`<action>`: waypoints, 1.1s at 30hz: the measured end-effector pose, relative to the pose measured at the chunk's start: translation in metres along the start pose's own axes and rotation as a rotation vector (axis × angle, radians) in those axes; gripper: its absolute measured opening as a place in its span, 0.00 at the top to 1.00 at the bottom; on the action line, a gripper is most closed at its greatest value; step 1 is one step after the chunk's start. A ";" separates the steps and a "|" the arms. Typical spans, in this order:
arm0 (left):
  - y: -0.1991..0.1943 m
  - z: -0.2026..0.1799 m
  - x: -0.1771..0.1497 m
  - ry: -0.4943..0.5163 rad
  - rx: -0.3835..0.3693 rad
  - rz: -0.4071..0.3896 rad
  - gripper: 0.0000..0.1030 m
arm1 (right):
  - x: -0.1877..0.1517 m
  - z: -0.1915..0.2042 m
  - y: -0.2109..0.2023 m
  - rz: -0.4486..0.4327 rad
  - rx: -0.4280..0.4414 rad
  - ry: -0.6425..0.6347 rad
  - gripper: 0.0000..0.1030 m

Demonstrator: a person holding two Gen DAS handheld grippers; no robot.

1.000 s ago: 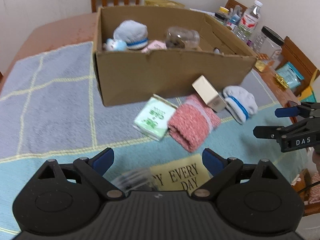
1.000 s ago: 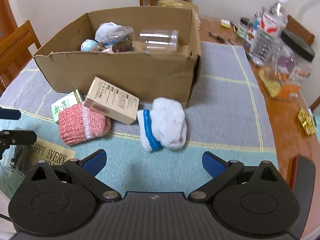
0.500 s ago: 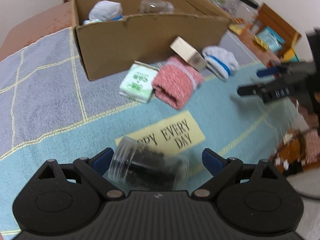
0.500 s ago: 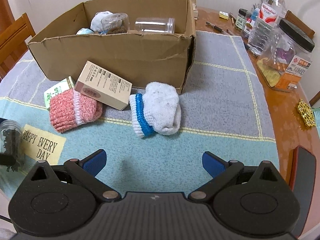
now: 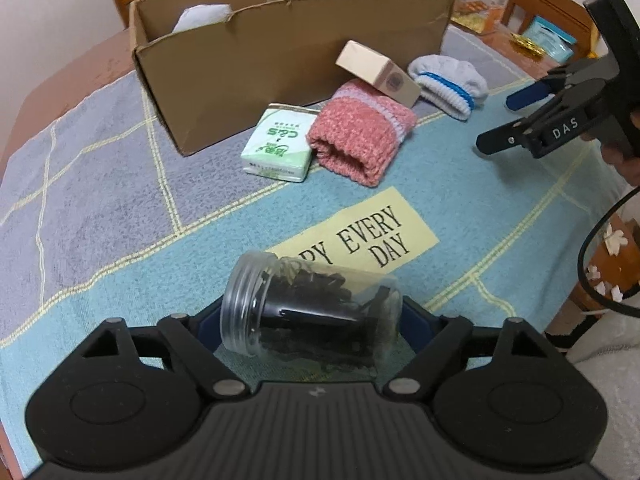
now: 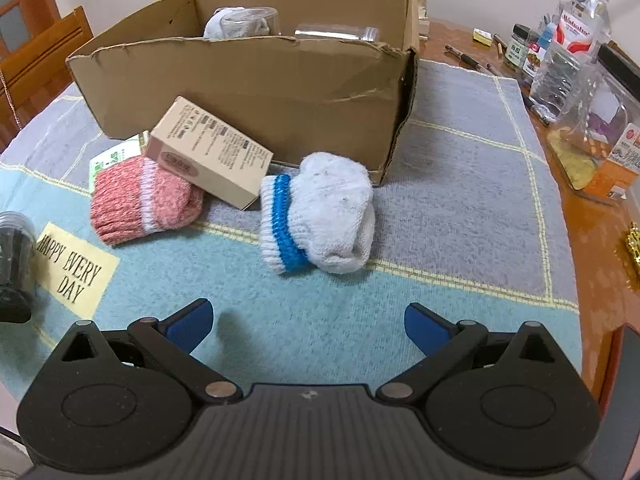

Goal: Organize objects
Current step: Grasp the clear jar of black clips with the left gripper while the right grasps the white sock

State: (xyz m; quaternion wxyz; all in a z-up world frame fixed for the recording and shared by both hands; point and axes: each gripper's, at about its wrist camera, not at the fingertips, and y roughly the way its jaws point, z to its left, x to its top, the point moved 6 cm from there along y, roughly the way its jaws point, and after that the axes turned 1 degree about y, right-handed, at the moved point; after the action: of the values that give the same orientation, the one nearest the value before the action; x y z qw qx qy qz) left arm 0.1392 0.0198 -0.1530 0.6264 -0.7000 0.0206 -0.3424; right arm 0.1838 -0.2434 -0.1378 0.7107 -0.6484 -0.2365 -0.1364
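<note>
While its jaws close, left tool (image 5: 310, 320) straddles jar (image 5: 312, 312) (lying sideways).

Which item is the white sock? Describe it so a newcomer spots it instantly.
Find the cardboard box on the checked cloth. In front of its right corner lies the white sock, rolled up, beside a tan carton. Only it has a bright blue band; the neighbouring pink sock has none.

Green tissue pack (image 6: 116, 156) mostly hidden behind pink sock (image 6: 140, 202).
</note>
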 end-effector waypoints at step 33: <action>0.009 0.001 0.008 -0.211 0.105 0.006 0.27 | 0.048 0.002 0.026 -0.058 0.042 -0.168 0.29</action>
State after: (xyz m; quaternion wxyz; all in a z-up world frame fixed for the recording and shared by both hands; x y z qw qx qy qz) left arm 0.1492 0.0147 -0.1573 0.6621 -0.6981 -0.0613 -0.2657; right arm 0.2375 -0.2332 -0.1353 0.6974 -0.6354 -0.3169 -0.0970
